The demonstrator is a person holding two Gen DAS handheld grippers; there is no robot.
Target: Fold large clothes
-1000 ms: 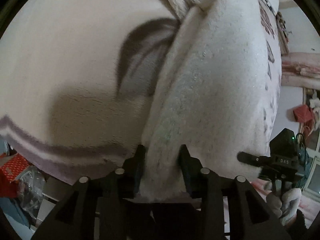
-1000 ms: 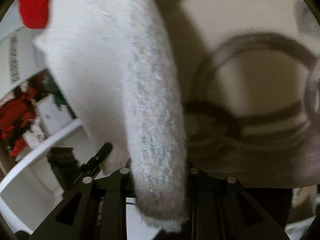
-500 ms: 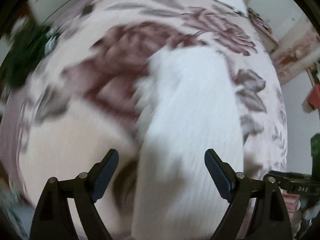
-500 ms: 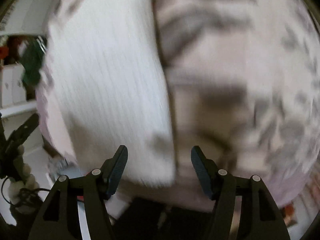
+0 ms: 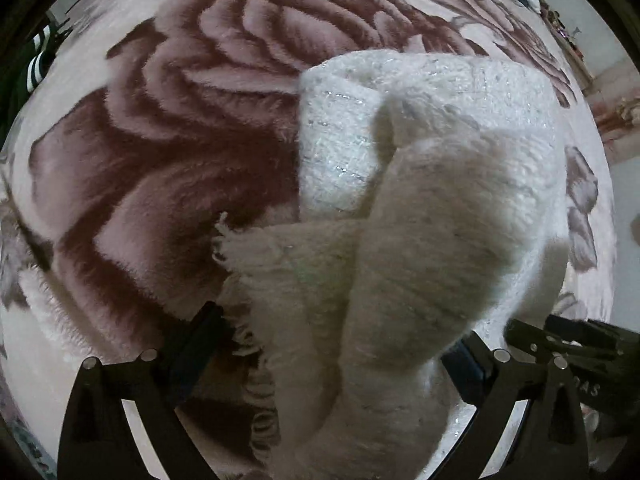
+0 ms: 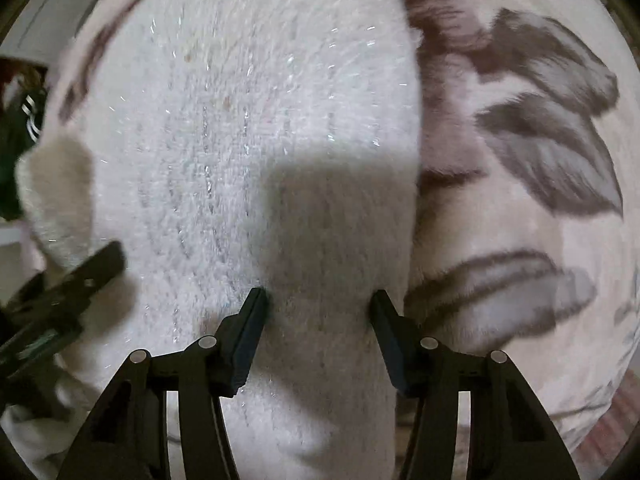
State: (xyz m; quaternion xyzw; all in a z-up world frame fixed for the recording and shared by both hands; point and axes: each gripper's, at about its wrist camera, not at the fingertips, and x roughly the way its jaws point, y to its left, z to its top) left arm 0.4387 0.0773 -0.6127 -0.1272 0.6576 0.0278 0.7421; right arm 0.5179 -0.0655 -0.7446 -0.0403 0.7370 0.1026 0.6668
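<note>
The white fuzzy sweater (image 5: 420, 216) lies half-folded on the floral blanket (image 5: 168, 128). My left tongs (image 5: 332, 344) are opening wide, gripping nothing; my right tongs (image 6: 318, 320) are closing over sweater fabric, pads apparently not yet pinching. Next I must grip an edge.

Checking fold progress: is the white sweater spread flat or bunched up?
Bunched. The sweater lies in a rumpled heap on the floral blanket, layers overlapping, fringed edge turned up.

Both wrist cameras are looking steeply down, very near, sharing the white sweater (image 5: 420, 208) lying on the flowered blanket (image 6: 520, 184).
</note>
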